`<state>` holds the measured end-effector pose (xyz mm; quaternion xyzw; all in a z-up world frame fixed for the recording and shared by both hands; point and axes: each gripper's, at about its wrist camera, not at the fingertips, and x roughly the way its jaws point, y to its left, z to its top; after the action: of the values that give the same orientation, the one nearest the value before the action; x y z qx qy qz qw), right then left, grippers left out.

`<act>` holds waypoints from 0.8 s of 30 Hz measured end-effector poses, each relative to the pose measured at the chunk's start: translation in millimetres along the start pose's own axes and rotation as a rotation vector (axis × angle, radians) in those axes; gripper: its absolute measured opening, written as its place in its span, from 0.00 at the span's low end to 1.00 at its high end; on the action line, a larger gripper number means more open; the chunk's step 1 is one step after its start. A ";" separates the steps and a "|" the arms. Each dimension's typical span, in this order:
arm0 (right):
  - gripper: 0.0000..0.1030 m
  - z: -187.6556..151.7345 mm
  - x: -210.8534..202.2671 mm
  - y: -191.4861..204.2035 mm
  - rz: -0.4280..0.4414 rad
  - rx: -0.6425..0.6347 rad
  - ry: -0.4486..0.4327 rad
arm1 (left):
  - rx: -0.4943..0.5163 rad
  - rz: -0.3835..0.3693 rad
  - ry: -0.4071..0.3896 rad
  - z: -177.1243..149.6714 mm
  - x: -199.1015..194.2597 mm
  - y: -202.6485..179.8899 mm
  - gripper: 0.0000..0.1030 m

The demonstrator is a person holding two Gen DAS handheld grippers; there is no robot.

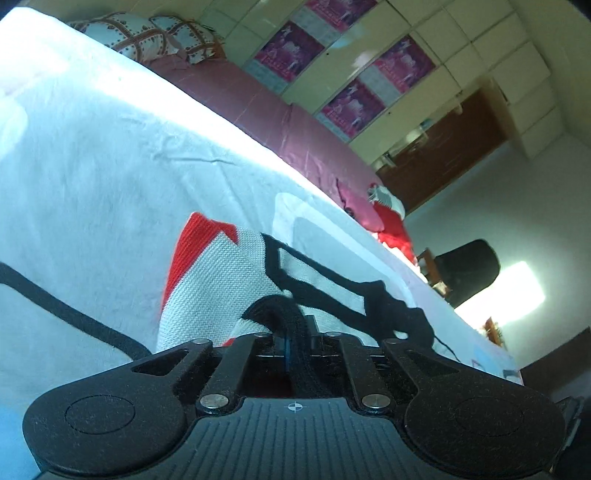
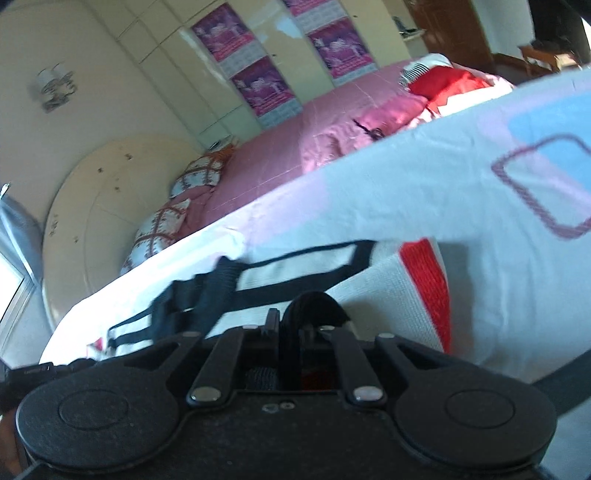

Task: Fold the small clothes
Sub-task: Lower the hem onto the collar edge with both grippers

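Pink bed (image 2: 266, 162), cream cupboards (image 1: 480, 48) with posters (image 2: 225, 33), bright window (image 1: 517, 291).

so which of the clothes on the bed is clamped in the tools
The white knit garment with red patches and black trim, near the tools; both grip its black edge. The red clothes and pink clothes lie loose farther along the bed.

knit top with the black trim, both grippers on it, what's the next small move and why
Probably lower the pinched edge onto the rest of the white, red and black knit top, then let go: left gripper and right gripper each clamp black trim above the white bedsheet.
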<state>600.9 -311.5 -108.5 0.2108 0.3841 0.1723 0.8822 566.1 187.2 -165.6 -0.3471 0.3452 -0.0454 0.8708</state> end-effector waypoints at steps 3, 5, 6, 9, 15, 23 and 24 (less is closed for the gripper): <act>0.16 -4.4 1.8 -6.0 0.031 0.023 -0.022 | -0.004 -0.005 -0.003 -1.0 0.0 1.3 0.08; 0.23 0.4 -2.7 -7.0 0.055 0.038 -0.035 | 0.003 -0.014 -0.002 0.2 -1.5 -0.6 0.12; 0.32 2.2 -6.3 -6.5 0.054 0.033 -0.050 | -0.012 -0.026 -0.005 4.0 -1.3 1.6 0.19; 0.59 10.6 -22.9 -6.0 -0.005 0.015 -0.137 | -0.056 -0.072 -0.065 11.4 -12.2 5.8 0.52; 0.51 21.4 -41.4 -8.9 0.011 -0.037 -0.156 | 0.071 -0.006 -0.083 19.6 -26.3 -3.0 0.64; 0.50 25.1 -5.4 16.8 -0.048 -0.284 -0.033 | 0.437 0.155 0.028 18.2 -5.1 -39.7 0.64; 0.49 24.6 0.8 20.9 -0.058 -0.319 -0.020 | 0.453 0.166 0.035 19.8 -0.2 -41.5 0.64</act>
<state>616.9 -299.2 -83.3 0.0583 0.3491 0.2035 0.9129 585.1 167.3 -128.8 -0.1123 0.3687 -0.0562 0.9210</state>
